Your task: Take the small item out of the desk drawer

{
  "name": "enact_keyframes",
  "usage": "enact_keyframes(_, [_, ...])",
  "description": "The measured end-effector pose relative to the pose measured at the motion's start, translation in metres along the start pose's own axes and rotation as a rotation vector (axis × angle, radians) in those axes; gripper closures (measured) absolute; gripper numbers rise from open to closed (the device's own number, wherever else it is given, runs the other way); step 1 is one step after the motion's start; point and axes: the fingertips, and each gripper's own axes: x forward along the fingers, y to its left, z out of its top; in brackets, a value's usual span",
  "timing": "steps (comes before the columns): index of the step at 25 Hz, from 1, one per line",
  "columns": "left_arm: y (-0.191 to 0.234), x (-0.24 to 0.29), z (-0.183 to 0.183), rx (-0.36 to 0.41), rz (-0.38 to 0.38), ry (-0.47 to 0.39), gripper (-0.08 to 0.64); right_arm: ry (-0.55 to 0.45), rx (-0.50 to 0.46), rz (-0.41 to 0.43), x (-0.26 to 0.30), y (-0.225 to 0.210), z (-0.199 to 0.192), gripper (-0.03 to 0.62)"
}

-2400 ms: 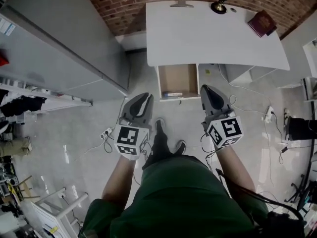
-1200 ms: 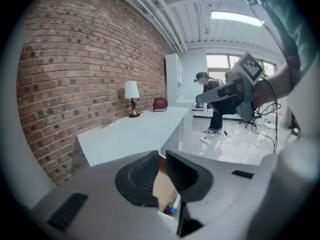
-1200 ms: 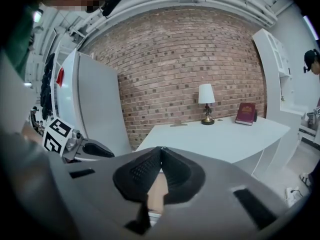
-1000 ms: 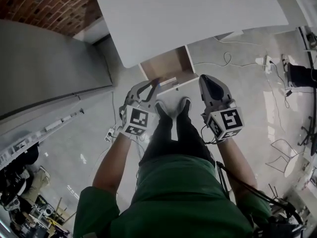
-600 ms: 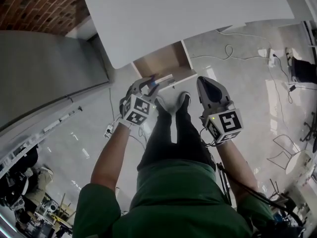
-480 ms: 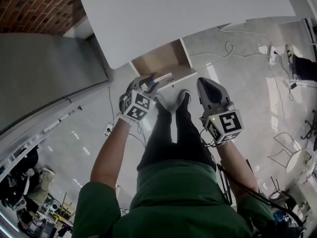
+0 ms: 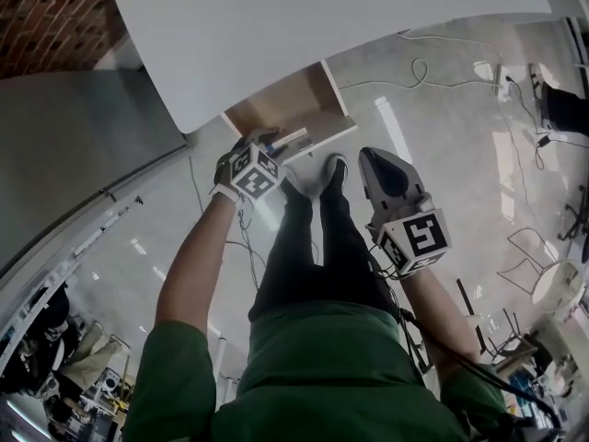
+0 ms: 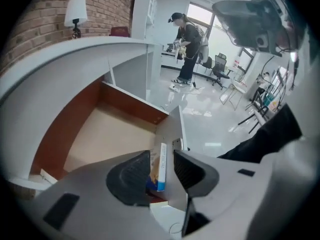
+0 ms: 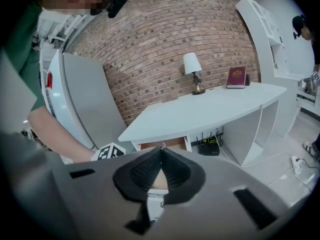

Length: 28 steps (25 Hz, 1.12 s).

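A lamp (image 9: pixel 191 64) with a white shade stands before the brick wall (image 9: pixel 165 39). 1 red book (image 9: pixel 236 77) is to the right of the lamp.

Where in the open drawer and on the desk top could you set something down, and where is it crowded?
Free: the drawer floor behind the small box, bordered by its brown walls; the desk top short of the lamp and red book. Crowded: the drawer's front, where the box stands inside the left gripper, whose jaws have just been opening.
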Motion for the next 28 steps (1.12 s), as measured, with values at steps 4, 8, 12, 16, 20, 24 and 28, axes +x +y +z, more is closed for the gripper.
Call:
enact_keyframes(4, [0.001, 0.031, -0.01, 0.023, -0.042, 0.068, 0.419, 0.055, 0.022, -0.018, 0.0, -0.007, -0.014, 0.59])
enact_keyframes(8, [-0.003, 0.06, -0.026, 0.093, -0.099, 0.154, 0.419, 0.072, 0.031, -0.016, 0.004, -0.013, -0.023, 0.59])
enact_keyframes(12, [0.001, 0.078, -0.04, 0.121, -0.134, 0.227, 0.419, 0.084, 0.057, -0.031, 0.004, -0.02, -0.032, 0.59])
enact_keyframes(16, [0.003, 0.09, -0.048, 0.141, -0.174, 0.274, 0.419, 0.092, 0.067, -0.043, 0.005, -0.029, -0.04, 0.59])
enact_keyframes(20, [-0.002, 0.098, -0.053, 0.143, -0.231, 0.292, 0.42, 0.102, 0.075, -0.048, 0.005, -0.033, -0.048, 0.59])
enact_keyframes(24, [-0.002, 0.108, -0.052, 0.152, -0.259, 0.284, 0.427, 0.111, 0.086, -0.044, 0.006, -0.035, -0.055, 0.589])
enact_keyframes(28, [-0.001, 0.105, -0.054, 0.112, -0.318, 0.299, 0.426, 0.125, 0.107, -0.039, 0.007, -0.029, -0.058, 0.59])
